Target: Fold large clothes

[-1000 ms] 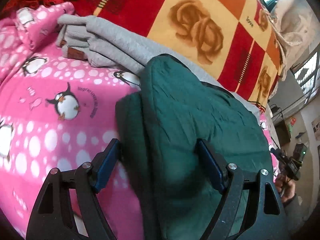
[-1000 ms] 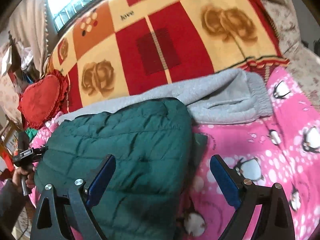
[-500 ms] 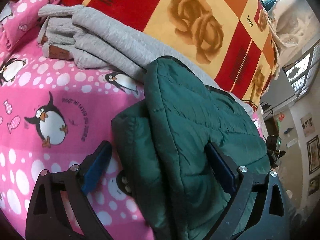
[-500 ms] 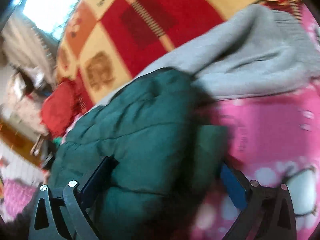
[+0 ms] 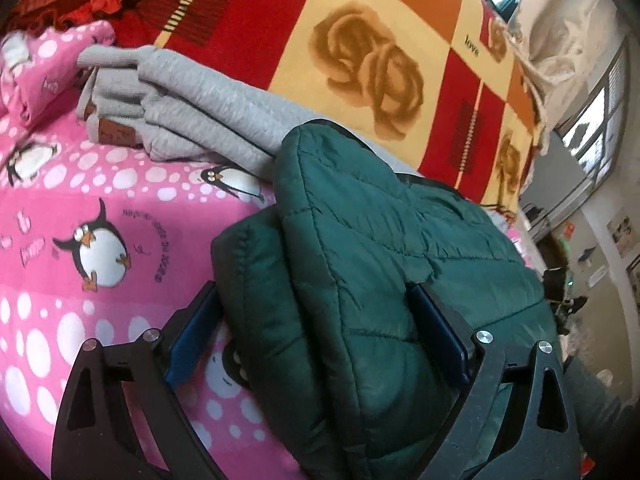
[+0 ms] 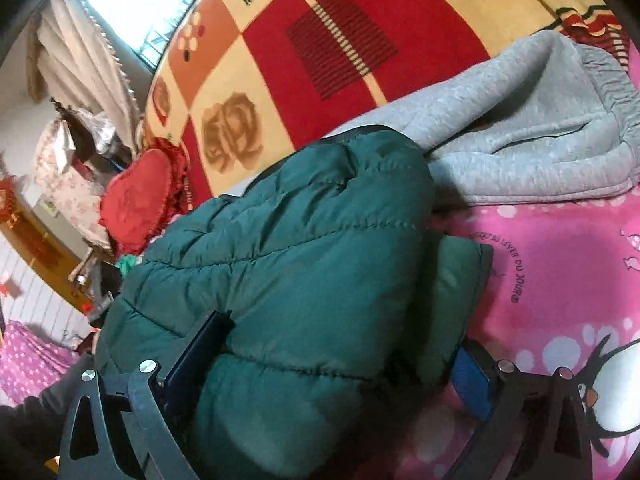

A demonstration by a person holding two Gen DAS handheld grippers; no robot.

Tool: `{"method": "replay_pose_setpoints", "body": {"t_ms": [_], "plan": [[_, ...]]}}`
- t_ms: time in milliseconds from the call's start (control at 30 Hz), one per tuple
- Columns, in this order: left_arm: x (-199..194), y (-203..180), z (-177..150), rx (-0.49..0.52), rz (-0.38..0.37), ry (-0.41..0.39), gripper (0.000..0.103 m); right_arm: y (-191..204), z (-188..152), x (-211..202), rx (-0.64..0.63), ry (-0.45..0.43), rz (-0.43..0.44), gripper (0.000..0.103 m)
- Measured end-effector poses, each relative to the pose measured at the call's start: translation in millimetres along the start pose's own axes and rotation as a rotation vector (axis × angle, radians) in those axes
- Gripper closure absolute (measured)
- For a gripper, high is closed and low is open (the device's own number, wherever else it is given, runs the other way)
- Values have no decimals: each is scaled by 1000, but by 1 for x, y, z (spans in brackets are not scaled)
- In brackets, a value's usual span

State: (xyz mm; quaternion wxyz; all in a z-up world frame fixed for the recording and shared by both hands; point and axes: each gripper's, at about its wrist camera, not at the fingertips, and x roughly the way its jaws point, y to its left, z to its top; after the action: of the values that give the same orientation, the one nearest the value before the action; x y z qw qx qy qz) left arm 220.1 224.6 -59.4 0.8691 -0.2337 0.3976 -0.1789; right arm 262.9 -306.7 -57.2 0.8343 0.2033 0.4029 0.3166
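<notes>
A folded dark green quilted jacket (image 5: 360,264) lies on the pink penguin-print bedsheet (image 5: 92,200). My left gripper (image 5: 316,332) straddles its thick folded end, one blue pad on each side, jaws wide and touching the fabric. In the right wrist view the same jacket (image 6: 288,264) fills the middle. My right gripper (image 6: 340,356) straddles its other end the same way, jaws wide around the bundle. Whether either pair of jaws squeezes the jacket is unclear.
Folded grey sweatpants (image 5: 180,108) lie just behind the jacket, also shown in the right wrist view (image 6: 520,148). A red and yellow rose-pattern blanket (image 5: 360,40) rises behind them. A red heart cushion (image 6: 136,200) sits at the far side.
Both grippers have moved forward onto the jacket, so its folded ends now sit between the jaws. The right wrist view has tilted and come closer.
</notes>
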Motion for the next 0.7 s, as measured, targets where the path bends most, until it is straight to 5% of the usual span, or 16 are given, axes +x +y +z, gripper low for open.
{"method": "replay_pose_setpoints", "body": {"t_ms": [267, 500, 700], "plan": [[1, 5, -2, -28, -32, -18, 8, -1, 0, 8, 2, 21, -12, 2], [-3, -12, -8, 40, 38, -51, 39, -2, 1, 9, 6, 21, -16, 1], [1, -3, -5, 6, -16, -23, 40, -3, 1, 10, 9, 21, -12, 0]]}}
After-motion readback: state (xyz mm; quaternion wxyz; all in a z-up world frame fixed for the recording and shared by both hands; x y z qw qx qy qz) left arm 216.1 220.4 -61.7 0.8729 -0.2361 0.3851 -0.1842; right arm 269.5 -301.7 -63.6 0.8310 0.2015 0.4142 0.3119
